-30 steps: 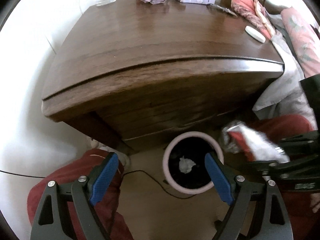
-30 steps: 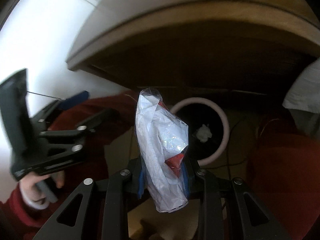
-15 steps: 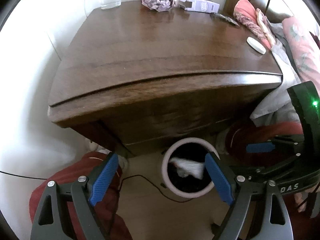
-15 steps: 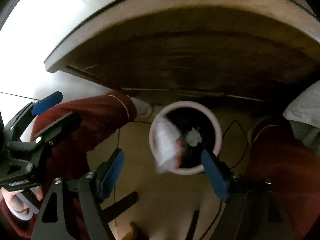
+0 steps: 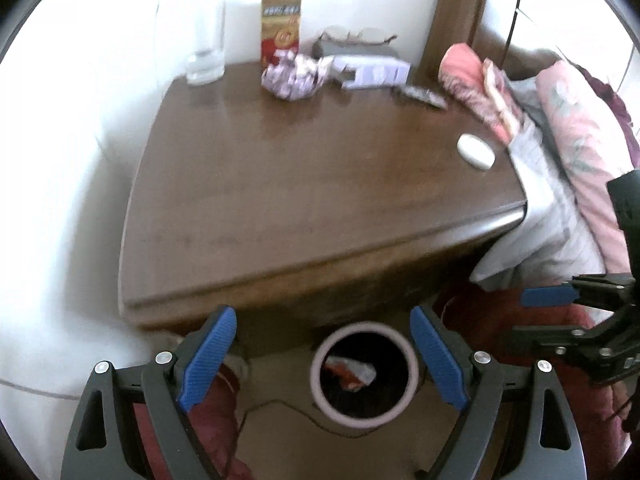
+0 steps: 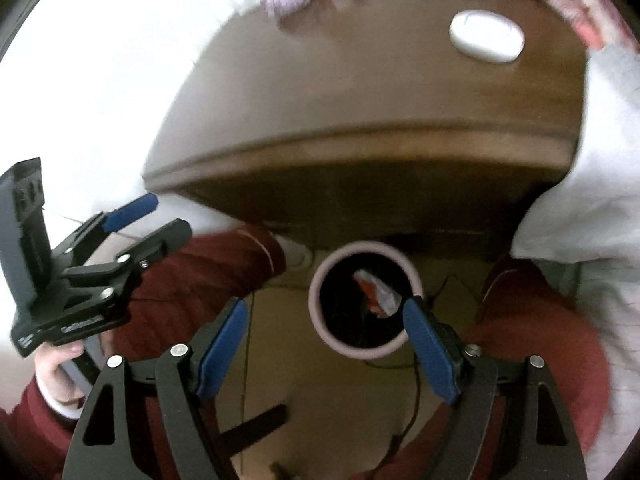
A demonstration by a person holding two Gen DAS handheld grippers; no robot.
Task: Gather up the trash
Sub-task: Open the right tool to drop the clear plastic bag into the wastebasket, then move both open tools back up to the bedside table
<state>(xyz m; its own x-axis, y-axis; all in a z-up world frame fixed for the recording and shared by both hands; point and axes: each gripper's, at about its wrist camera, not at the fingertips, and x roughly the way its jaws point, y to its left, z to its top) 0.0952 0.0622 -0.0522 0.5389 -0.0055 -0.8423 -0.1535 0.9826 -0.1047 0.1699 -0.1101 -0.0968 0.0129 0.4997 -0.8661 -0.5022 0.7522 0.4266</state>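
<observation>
Both released, nothing between the jaws: left gripper (image 5: 323, 360) and right gripper (image 6: 326, 348), the right's jaws just opened. Crinkled clear-and-red plastic wrapper (image 6: 376, 294) lying loose inside round pink-rimmed dark bin (image 5: 320, 384) on the floor below the glossy dark wooden desk (image 5: 304, 184). Remaining on desk, far edge: crumpled lilac paper wad (image 5: 294, 78), light and springy by judgement. Next: approach from above, pinch across the bulk, avoid clear drinking glass (image 5: 206, 32) nearby.
</observation>
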